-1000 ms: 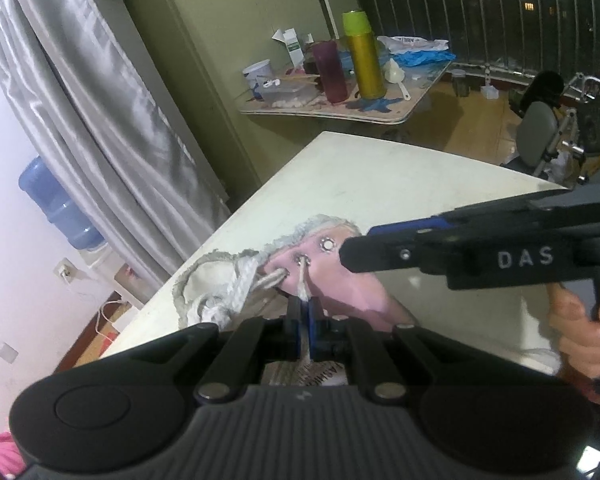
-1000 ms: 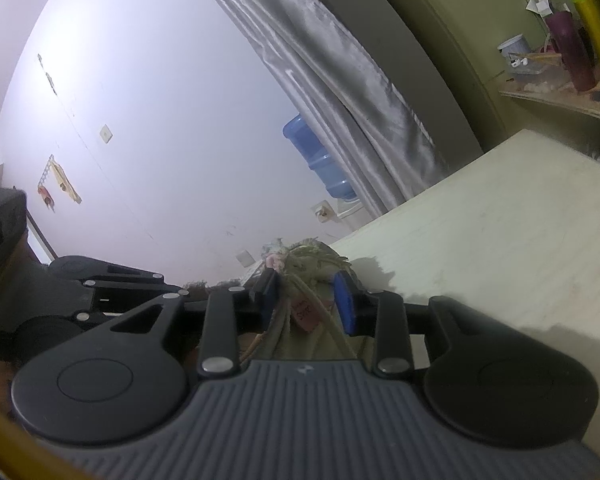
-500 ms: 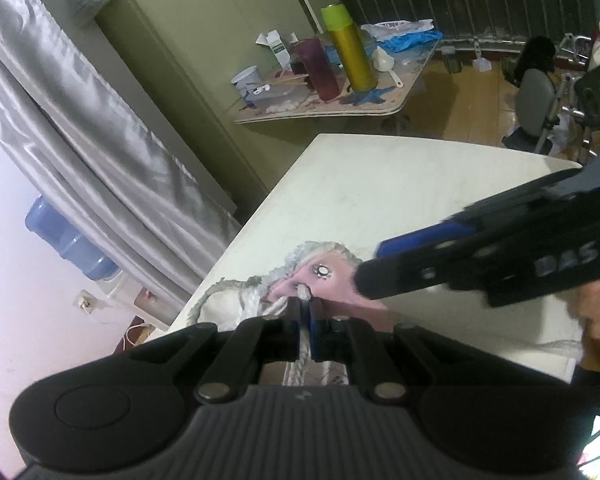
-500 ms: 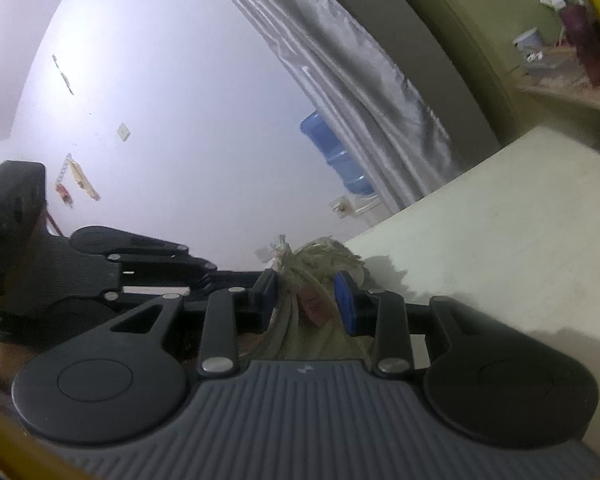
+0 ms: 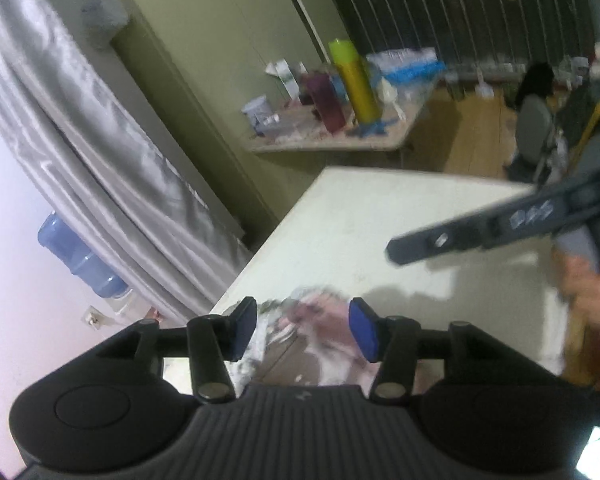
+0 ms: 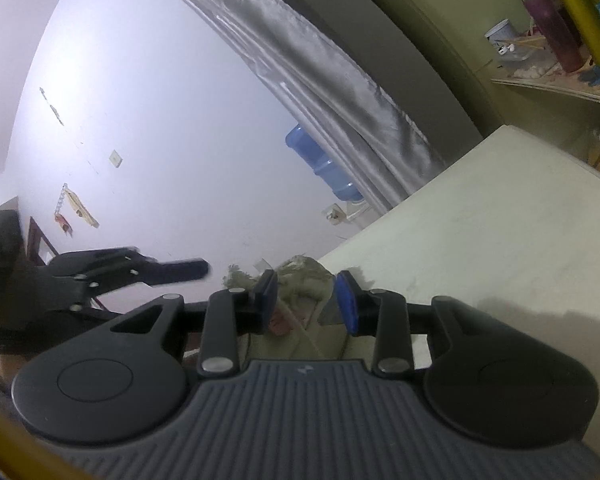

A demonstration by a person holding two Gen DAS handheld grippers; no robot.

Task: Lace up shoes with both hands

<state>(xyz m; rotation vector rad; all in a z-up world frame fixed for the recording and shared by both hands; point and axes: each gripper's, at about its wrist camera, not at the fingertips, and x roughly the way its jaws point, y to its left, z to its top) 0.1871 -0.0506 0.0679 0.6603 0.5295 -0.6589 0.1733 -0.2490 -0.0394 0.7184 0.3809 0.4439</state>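
A pink shoe (image 5: 324,328) with a pale fluffy collar lies at the near left corner of the cream table (image 5: 380,216), blurred in the left wrist view. My left gripper (image 5: 303,334) hovers over it, its jaws opening. The shoe shows between the blue pads, which do not press on it or on any lace. My right gripper (image 5: 396,248), held by a hand (image 5: 592,284), hangs over bare table to the shoe's right. In the right wrist view the right gripper (image 6: 306,302) has its pads apart, with the shoe's collar (image 6: 300,276) showing between and beyond them. The lace is not clear.
A side table (image 5: 340,144) beyond the cream table carries a yellow bottle (image 5: 356,80), a dark red cup and clutter. A grey curtain (image 5: 100,152) and a blue water jug (image 5: 80,256) stand at the left. A chair (image 5: 536,128) stands at the far right.
My left gripper was shut on the white lace end at an eyelet; it has let go, opened wide and risen. The right gripper has drawn away from the shoe's eyelets.
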